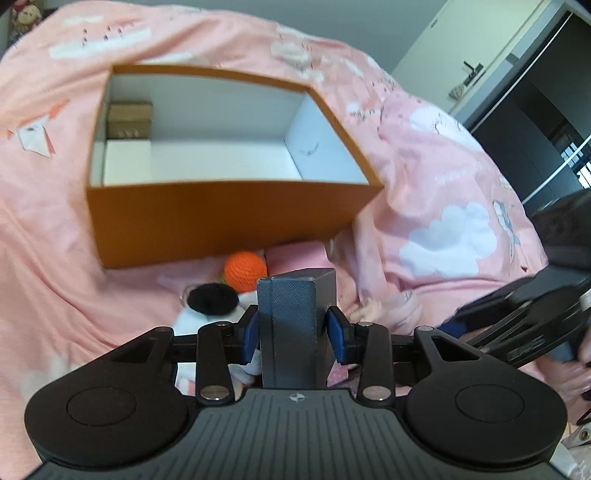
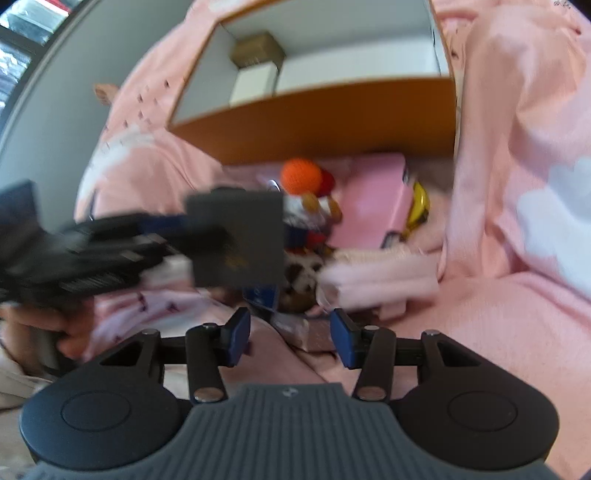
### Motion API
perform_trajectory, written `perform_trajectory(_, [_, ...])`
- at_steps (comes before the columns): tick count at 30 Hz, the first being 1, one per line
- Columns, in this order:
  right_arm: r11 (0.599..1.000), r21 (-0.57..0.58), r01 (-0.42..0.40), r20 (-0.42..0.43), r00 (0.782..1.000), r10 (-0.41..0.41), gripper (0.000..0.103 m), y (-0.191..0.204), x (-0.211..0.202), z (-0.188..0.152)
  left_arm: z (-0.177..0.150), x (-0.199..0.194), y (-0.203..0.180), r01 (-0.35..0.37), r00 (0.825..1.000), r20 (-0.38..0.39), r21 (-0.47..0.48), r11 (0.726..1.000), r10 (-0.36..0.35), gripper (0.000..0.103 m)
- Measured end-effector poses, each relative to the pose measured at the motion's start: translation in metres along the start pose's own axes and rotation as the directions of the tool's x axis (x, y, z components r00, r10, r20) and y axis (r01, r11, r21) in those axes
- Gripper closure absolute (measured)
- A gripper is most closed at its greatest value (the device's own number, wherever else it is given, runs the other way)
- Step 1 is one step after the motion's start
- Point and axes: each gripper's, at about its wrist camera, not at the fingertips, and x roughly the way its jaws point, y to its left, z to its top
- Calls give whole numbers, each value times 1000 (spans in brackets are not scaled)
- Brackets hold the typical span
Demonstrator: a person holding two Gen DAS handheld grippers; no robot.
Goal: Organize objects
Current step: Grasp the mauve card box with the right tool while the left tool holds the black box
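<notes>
A pink blanket [image 1: 55,258] covers the bed. On it sits a big orange box [image 1: 221,221], open on top. The left gripper [image 1: 291,330] squeezes a gray box [image 1: 291,325] in front of it. The right gripper [image 2: 290,338] is wide and holds nothing

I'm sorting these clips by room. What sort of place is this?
Most likely a bedroom: the orange box and a heap of small toys sit on a rumpled pink cloud-print duvet, with a plush doll behind and a wardrobe-like cabinet.
</notes>
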Motion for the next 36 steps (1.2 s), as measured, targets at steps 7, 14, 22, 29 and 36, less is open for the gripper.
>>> perform_trajectory(7, [999,-29,31,-67,997,-33,32,-18,32,1,-4,-14,4,-19,999,41,-35,999,21,59])
perform_trajectory(14, [998,-61,1,-111,994,-8,31,-25,56,-2,-6,-16,3,-20,999,39,-25,999,21,59])
perform_trajectory(22, [993,-105,50,-78,995,-59,38,-11,54,-6,-7,-19,5,-26,999,42,-31,999,28,59])
perform_trajectory(29, [975,-185,123,0,992,-125,39,11,28,-8,-3,-29,6,-27,997,73,-34,999,29,59])
perform_trajectory(36, [953,-250,169,110,983,-145,40,32,-18,-4,10,-48,7,-15,992,122,-31,999,19,59])
